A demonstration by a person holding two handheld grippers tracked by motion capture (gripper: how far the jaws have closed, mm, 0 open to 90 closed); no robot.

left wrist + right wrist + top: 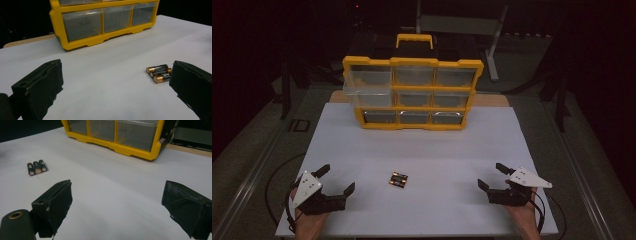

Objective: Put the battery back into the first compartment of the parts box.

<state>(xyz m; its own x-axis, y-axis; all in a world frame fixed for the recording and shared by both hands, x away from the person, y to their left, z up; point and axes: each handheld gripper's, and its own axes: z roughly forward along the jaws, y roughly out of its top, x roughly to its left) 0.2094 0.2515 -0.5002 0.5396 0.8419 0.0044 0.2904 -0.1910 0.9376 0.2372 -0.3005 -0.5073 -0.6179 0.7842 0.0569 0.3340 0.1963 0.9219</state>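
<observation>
White desk [422, 150] is carrying three batteries [399, 180] lying side by side, midway between the left claw [334, 177] and right claw [492, 175], both gaping empty. Small, rigid, smooth cylinders, probably rolling easily; pinching across the bundle's flanks is looking safest.

a white table [362, 150] carries three batteries [399, 180] and a yellow drawer organizer [412, 92].

A dark lab: white table [362, 150], yellow drawer organizer [412, 92], metal stands behind
</observation>
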